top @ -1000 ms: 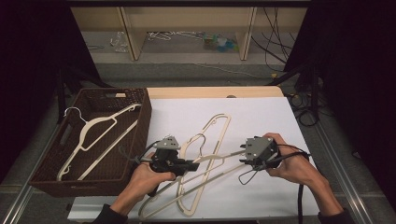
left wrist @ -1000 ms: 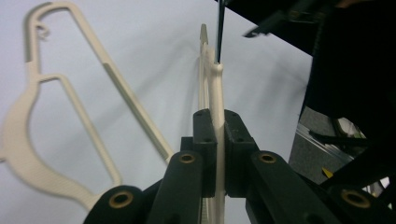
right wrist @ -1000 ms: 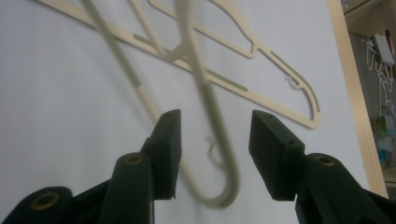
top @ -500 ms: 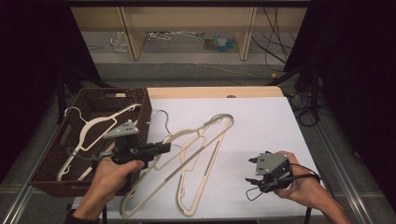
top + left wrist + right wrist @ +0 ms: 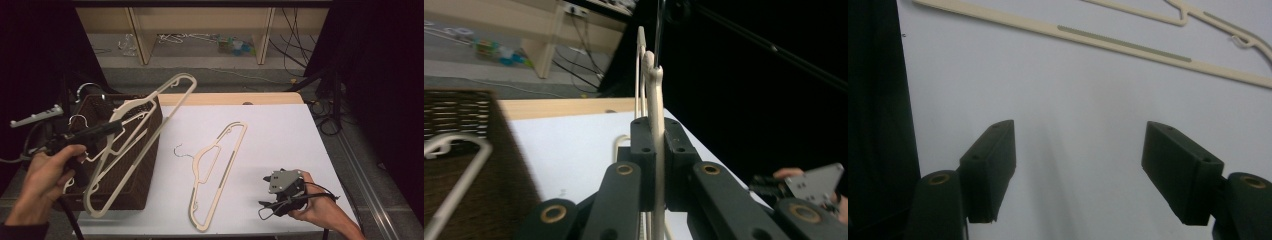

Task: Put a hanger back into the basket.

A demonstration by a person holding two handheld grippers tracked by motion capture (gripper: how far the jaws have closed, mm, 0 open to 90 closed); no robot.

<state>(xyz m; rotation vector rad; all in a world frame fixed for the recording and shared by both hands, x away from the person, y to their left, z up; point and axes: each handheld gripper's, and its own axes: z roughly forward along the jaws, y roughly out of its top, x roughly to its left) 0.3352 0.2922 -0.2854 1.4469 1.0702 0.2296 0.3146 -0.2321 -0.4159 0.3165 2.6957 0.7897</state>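
My left gripper (image 5: 114, 128) is shut on a cream plastic hanger (image 5: 150, 120), held tilted in the air over the brown wicker basket (image 5: 144, 172). In the left gripper view the jaws (image 5: 655, 136) pinch the hanger's thin bar (image 5: 655, 95) edge-on. A second cream hanger (image 5: 218, 167) with a wire hook lies flat on the white table (image 5: 280, 130). My right gripper (image 5: 274, 196) rests low near the table's front right, open and empty. Its own view shows the jaws (image 5: 1080, 165) spread over bare table, with the lying hanger's bar (image 5: 1128, 45) beyond them.
The basket stands at the table's left edge with another pale hanger (image 5: 459, 170) inside. A wooden shelf unit (image 5: 200, 20) stands beyond the table. Cables (image 5: 325, 115) lie on the floor at right. Dark space surrounds both sides.
My left gripper has carried one hanger up and left, from the table to above the basket. My right gripper has let go and drawn back to the front right.
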